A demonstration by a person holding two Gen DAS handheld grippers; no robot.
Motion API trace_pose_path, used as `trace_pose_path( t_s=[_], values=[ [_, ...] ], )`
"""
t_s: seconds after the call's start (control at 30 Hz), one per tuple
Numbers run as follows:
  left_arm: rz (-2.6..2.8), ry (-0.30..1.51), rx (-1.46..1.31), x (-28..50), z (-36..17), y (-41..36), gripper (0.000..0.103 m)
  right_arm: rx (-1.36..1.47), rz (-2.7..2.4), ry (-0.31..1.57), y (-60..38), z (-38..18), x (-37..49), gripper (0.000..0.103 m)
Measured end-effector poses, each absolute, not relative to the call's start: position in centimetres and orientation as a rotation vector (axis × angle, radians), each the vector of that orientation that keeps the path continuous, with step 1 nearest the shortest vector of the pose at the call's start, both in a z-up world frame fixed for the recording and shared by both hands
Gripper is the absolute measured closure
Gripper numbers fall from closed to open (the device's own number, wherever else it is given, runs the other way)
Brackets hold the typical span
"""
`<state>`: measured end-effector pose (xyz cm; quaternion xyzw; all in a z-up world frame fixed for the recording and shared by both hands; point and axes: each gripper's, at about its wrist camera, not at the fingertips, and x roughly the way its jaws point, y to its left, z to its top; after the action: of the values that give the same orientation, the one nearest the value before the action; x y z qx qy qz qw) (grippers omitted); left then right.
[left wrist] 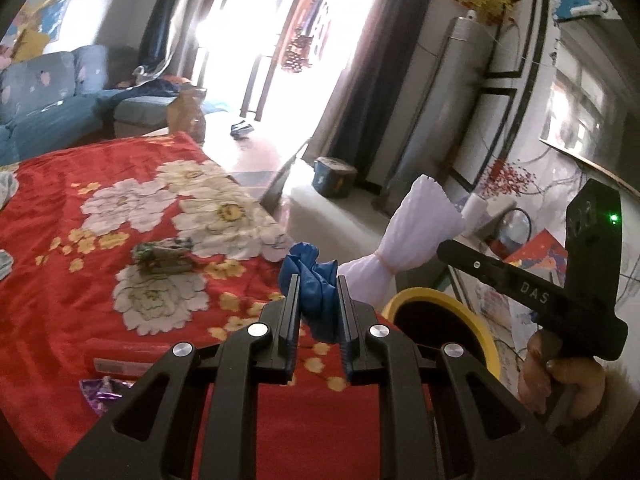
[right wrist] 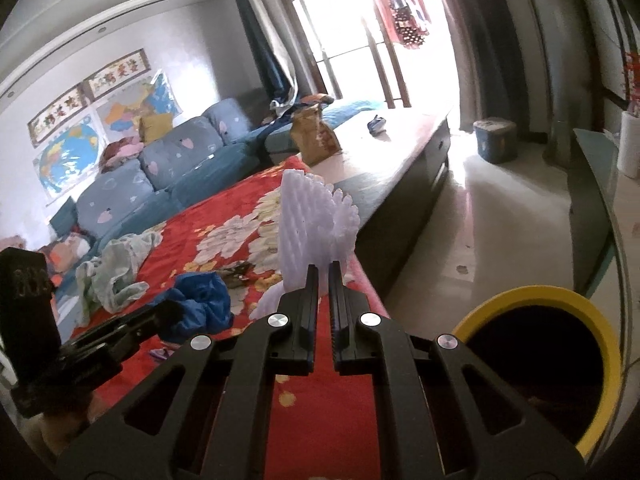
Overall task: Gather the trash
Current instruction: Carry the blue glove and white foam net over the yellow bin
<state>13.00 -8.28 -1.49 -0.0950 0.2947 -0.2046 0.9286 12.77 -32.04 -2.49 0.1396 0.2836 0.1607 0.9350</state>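
My left gripper (left wrist: 318, 280) is shut on a crumpled blue wrapper (left wrist: 316, 296), held above the red flowered cloth (left wrist: 60, 208). The right wrist view shows that same blue wrapper (right wrist: 204, 304) at the left gripper's tip. My right gripper (right wrist: 324, 268) is shut on a white foam net sleeve (right wrist: 308, 220), which stands up from its fingers. In the left wrist view the foam sleeve (left wrist: 416, 224) hangs to the right, over a yellow-rimmed bin (left wrist: 486, 334). The bin (right wrist: 600, 320) sits low at the right in the right wrist view, dark inside.
A crushed greenish wrapper (left wrist: 162, 254) and a purple foil scrap (left wrist: 104, 392) lie on the red cloth. A pale green cloth (right wrist: 120, 272) lies farther left. A blue sofa (right wrist: 160, 172) stands behind. A brown paper bag (right wrist: 316, 136) stands on the table beyond.
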Motion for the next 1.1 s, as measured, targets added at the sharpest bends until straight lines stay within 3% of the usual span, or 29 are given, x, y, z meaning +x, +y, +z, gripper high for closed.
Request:
trace_pose_path(
  t_s=[1.1],
  values=[
    [-0.666,0.635,-0.089,11.0,-2.7,-18.7,0.087,0.447,0.025,0.566,-44.2,-4.6,8.4,0.100]
  ],
)
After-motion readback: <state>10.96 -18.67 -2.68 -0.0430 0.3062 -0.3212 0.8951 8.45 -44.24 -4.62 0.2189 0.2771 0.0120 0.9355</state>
